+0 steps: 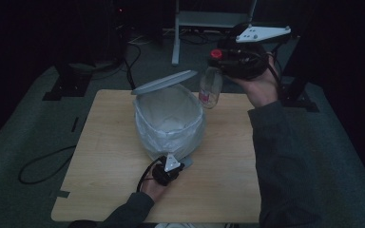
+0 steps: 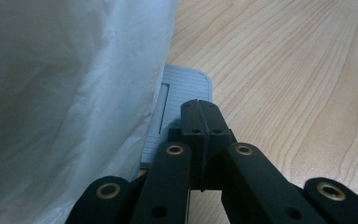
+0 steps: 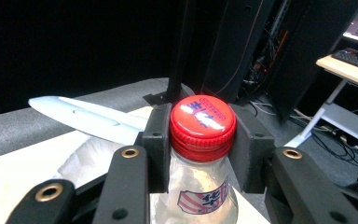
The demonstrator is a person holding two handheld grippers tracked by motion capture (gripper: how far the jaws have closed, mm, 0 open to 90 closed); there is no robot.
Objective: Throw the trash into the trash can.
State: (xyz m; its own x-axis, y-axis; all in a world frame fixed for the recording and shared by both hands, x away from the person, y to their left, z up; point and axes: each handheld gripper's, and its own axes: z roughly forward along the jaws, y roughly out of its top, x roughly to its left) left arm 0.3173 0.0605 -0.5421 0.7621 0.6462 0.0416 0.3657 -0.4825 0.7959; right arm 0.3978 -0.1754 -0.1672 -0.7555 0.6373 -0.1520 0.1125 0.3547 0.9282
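A small bin lined with a white plastic bag point(image 1: 168, 118) stands mid-table, its grey lid point(image 1: 164, 81) tilted up at the back. My left gripper point(image 1: 170, 167) is at the bin's front base, and its shut jaws rest on the grey ribbed pedal point(image 2: 186, 86) beside the bag point(image 2: 65, 93). My right gripper point(image 1: 218, 56) is held in the air right of the lid. It is shut on the red cap point(image 3: 203, 122) of a clear bottle point(image 1: 210, 88), which hangs just outside the bin's back right rim. The lid point(image 3: 88, 119) lies left of the cap.
The light wooden table point(image 1: 109, 156) has bare room left, right and in front of the bin. Grey carpet surrounds it, with a black cable point(image 1: 43, 166) at the left. Dark stands and a white frame point(image 1: 204, 21) are behind.
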